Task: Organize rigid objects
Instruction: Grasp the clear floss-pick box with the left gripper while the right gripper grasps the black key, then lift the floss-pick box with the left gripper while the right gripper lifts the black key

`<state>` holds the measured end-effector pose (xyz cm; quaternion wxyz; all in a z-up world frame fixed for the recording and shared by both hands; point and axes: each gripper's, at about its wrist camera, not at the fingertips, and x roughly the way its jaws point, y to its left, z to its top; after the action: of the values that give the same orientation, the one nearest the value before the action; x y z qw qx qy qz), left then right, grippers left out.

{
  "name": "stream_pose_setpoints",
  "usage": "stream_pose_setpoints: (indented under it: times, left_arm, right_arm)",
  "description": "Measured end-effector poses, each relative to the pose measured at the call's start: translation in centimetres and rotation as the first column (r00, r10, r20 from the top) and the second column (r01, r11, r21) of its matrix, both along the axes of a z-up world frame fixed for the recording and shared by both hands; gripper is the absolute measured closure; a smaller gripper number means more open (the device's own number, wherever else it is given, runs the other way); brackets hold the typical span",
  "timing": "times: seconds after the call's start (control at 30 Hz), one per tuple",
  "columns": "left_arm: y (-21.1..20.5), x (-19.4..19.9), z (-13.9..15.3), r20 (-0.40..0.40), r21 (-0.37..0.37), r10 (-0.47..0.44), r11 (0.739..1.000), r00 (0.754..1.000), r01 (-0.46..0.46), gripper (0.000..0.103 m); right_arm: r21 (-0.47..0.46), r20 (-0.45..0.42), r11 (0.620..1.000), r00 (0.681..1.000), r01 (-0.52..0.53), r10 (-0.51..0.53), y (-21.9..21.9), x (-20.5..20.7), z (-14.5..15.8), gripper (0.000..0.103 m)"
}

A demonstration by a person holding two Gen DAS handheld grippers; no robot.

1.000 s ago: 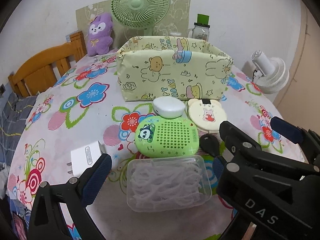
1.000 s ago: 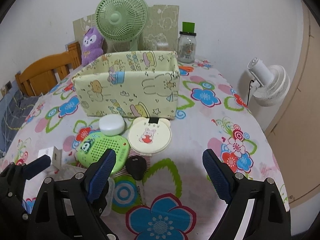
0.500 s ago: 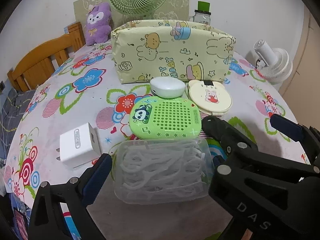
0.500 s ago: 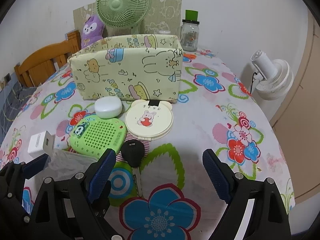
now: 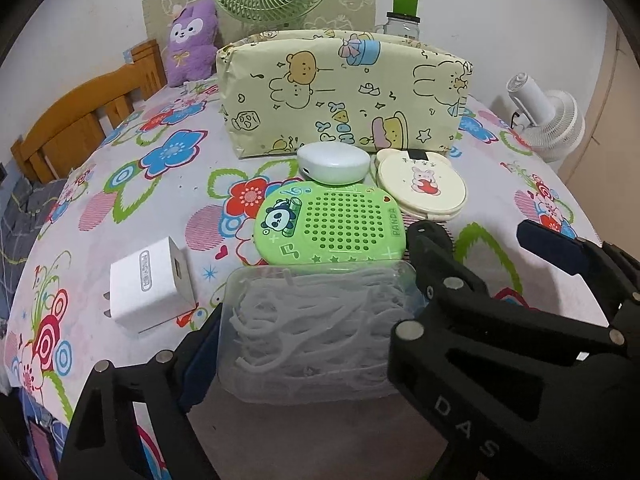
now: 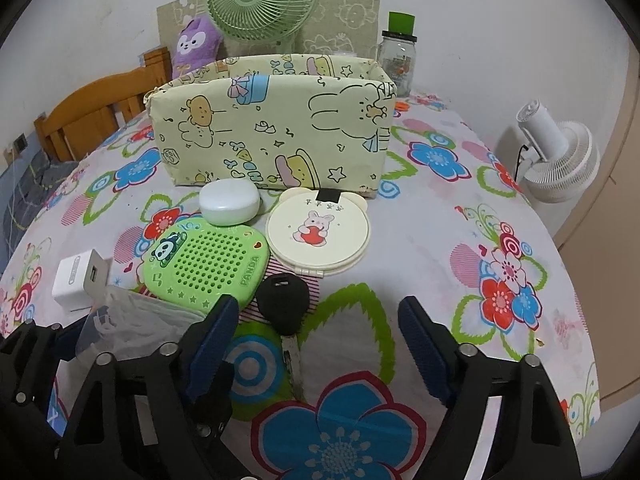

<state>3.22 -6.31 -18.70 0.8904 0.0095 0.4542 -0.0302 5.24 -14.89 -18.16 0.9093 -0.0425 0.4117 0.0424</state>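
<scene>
A clear plastic box of floss picks (image 5: 320,332) lies between the fingers of my left gripper (image 5: 316,344), whose jaws are close on both its sides; contact is not certain. It also shows in the right wrist view (image 6: 136,320). Beyond it lie a green panda case (image 5: 332,228), a white pebble-shaped case (image 5: 332,162), a cream round mirror (image 5: 422,186) and a white charger (image 5: 150,284). A yellow cartoon storage box (image 5: 344,96) stands behind. My right gripper (image 6: 316,332) is open over a black key (image 6: 284,300).
A green fan (image 6: 262,0), a purple plush toy (image 6: 196,46) and a glass jar (image 6: 398,56) stand behind the box. A white fan (image 6: 556,160) sits off the table's right side. A wooden chair (image 5: 88,120) is at the left.
My left gripper has moved forward around the floss box and its fingers have narrowed onto it. My right gripper has moved forward toward the key.
</scene>
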Motion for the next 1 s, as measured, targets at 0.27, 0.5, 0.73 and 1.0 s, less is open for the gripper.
stream_pose_setpoints:
  times: [0.27, 0.5, 0.73, 1.0]
  left_arm:
    - [0.2, 0.2, 0.0, 0.011, 0.003, -0.016, 1.000, 1.000, 0.016, 0.012]
    - [0.4, 0.3, 0.0, 0.009, 0.000, -0.023, 1.000, 1.000, 0.023, 0.012]
    - [0.3, 0.4, 0.1, 0.016, 0.012, -0.026, 1.000, 1.000, 0.026, 0.013]
    - [-0.3, -0.1, 0.4, 0.033, 0.027, -0.038, 0.999, 0.999, 0.037, 0.013]
  right_arm:
    - [0.059, -0.067, 0.998, 0.998, -0.006, 0.010, -0.1, 0.7, -1.0, 0.040]
    - [0.038, -0.064, 0.999, 0.997, -0.031, 0.033, 0.5, 1.1, -1.1, 0.055]
    - [0.052, -0.054, 0.998, 0.997, -0.045, 0.048, 0.5, 1.1, -1.0, 0.070]
    - [0.058, -0.056, 0.998, 0.998, -0.029, 0.033, 0.1, 0.5, -0.8, 0.070]
